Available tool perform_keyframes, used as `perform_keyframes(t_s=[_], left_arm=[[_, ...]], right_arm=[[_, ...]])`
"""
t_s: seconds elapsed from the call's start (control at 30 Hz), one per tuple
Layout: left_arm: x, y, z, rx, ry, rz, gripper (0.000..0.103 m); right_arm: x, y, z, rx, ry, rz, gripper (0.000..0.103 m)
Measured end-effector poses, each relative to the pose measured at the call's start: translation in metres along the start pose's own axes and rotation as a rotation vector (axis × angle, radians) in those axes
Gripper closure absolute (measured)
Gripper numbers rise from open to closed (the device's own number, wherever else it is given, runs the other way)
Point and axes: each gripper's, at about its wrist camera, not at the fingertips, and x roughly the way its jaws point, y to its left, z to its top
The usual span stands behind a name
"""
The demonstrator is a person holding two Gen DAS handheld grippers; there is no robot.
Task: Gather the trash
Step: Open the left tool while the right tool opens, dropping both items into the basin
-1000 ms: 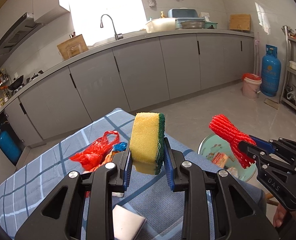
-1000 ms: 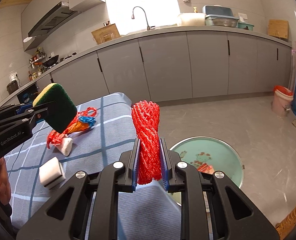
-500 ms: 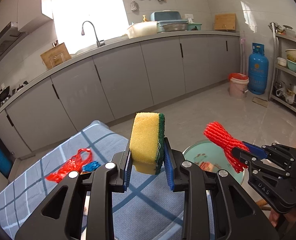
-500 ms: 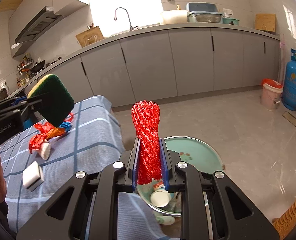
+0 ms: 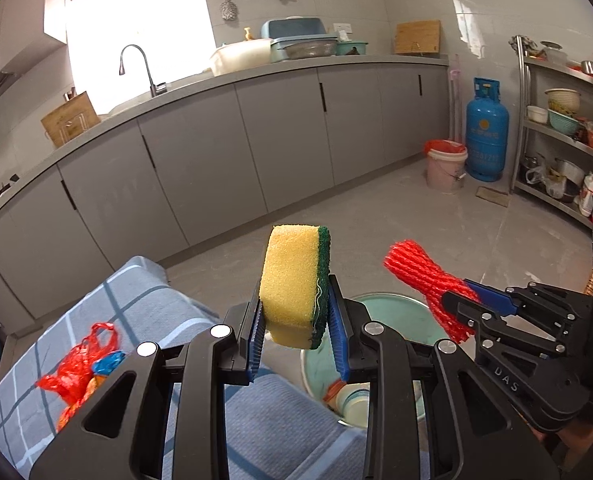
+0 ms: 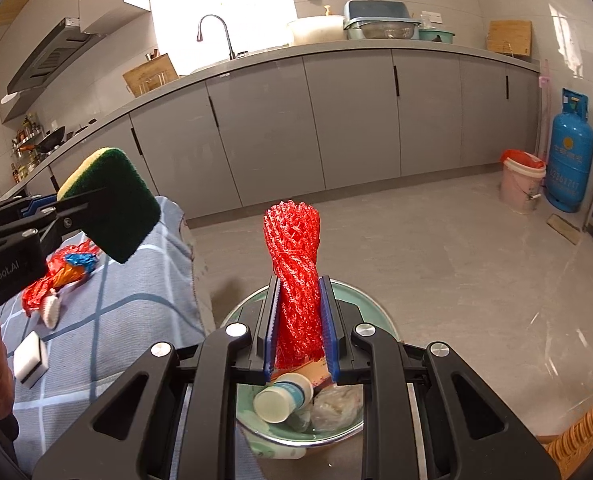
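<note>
My left gripper [image 5: 294, 330] is shut on a yellow sponge with a green scouring side [image 5: 294, 280], held upright past the table's edge. My right gripper [image 6: 298, 328] is shut on a twisted red foam net [image 6: 294, 260], hanging above a green trash bin [image 6: 360, 300] on the floor. In the bin lie a small white bottle [image 6: 282, 396] and crumpled plastic [image 6: 336, 404]. In the left wrist view the red foam net [image 5: 420, 276] and right gripper [image 5: 462, 300] are at the right, over the bin [image 5: 392, 312]. In the right wrist view the sponge [image 6: 112, 200] shows at the left.
A table with a blue checked cloth [image 6: 136, 304] carries a red plastic bag with coloured wrappers [image 5: 78, 364], a white block [image 6: 30, 356] and a small white scrap [image 6: 50, 310]. Grey cabinets [image 5: 280, 136], a pink bucket [image 5: 444, 168], a blue gas cylinder [image 5: 486, 132] and a shelf rack [image 5: 564, 128] ring the floor.
Both grippers have moved right, off the table and toward the bin, each keeping its hold. The bin's contents now show under the right gripper.
</note>
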Motion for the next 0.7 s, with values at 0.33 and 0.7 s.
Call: perform_keyframes(t_s=[0.33, 0.7], left_arm=[[0.035, -0.016, -0.003, 0.03, 0.043, -0.059, 0.073], [0.051, -0.009, -0.011, 0.024, 0.044, 0.031, 0.017]], right_arm=[[0.022, -0.019, 0.002, 0.005, 0.024, -0.024, 0.082], [0.046, -0.042, -0.011, 0.055, 0.058, -0.064, 0.051]])
